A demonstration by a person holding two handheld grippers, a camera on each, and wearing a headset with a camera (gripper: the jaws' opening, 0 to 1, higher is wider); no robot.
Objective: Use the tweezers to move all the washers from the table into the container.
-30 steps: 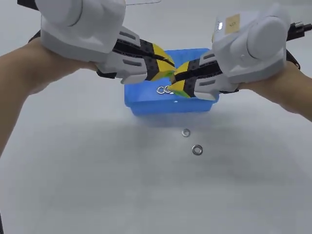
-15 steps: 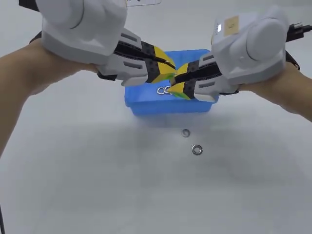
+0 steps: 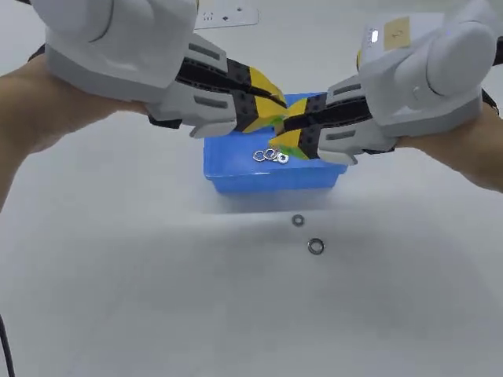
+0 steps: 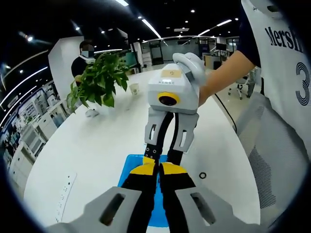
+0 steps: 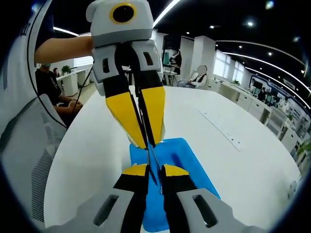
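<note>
A blue container (image 3: 271, 179) stands on the white table with three washers (image 3: 269, 155) lying in it. Two more washers lie on the table in front of it, one (image 3: 298, 221) close to its wall and one (image 3: 316, 247) nearer me. My left gripper (image 3: 277, 110) and right gripper (image 3: 284, 141) meet tip to tip just above the container. In the right gripper view the thin tweezers (image 5: 149, 153) run between my right gripper's (image 5: 148, 167) shut jaws and up into the left gripper's shut yellow jaws. The left gripper (image 4: 158, 167) faces the right one over the container (image 4: 127, 167).
A white socket strip (image 3: 224, 16) lies on the table behind the container. A potted plant (image 4: 97, 82) stands at the table's far end, with a person (image 4: 86, 48) behind it. Bare table (image 3: 157, 298) spreads in front of the washers.
The head camera has shifted, so the container sits a little lower in the picture. Both grippers stay tip to tip over it, slightly higher above the washers inside.
</note>
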